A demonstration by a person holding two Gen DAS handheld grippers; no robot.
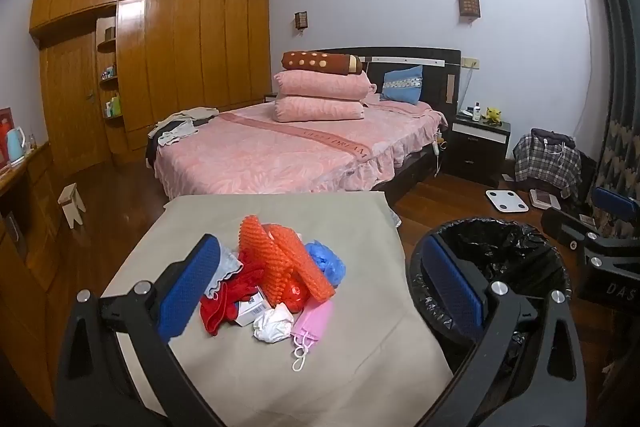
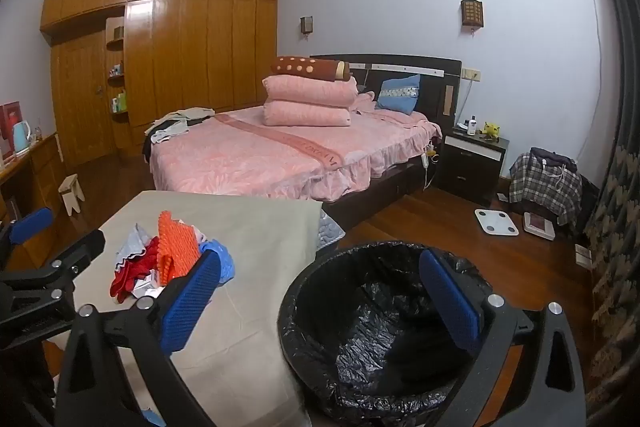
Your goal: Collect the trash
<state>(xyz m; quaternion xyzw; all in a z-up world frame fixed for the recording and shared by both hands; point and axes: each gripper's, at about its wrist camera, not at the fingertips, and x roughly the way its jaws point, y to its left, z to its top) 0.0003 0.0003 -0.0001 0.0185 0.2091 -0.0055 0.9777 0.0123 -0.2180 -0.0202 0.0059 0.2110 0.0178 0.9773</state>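
From the left wrist view, our left gripper (image 1: 320, 281) hangs over the table with its 2 blue-padded fingers spread wide apart, holding nothing. Between them sits the trash pile (image 1: 280, 279) on the beige tablecloth (image 1: 340, 347): orange spiky foam netting (image 1: 286, 259), a red cloth (image 1: 224, 303), a crumpled blue plastic bit (image 1: 326, 261), a white wadded tissue (image 1: 272, 323), a small white box (image 1: 250, 307) and a pink face mask (image 1: 310, 323) with its loops trailing toward us. The bin (image 1: 492, 259), lined with a black bag, stands just beside the table on the right, and the right-hand pad overlaps its near rim in the view. Our right gripper (image 1: 600, 227) pokes in at the far right edge, beyond the bin.

From the right wrist view, our right gripper (image 2: 320, 295) is also wide apart and empty, hovering over the bin (image 2: 372, 327), which looks to have nothing in it but the liner. The trash pile (image 2: 172, 259) lies off to the left on the tablecloth (image 2: 248, 307), partly behind the left-hand pad. The left gripper (image 2: 40, 247) shows at the left edge. A pink bed (image 2: 256, 159) fills the background.
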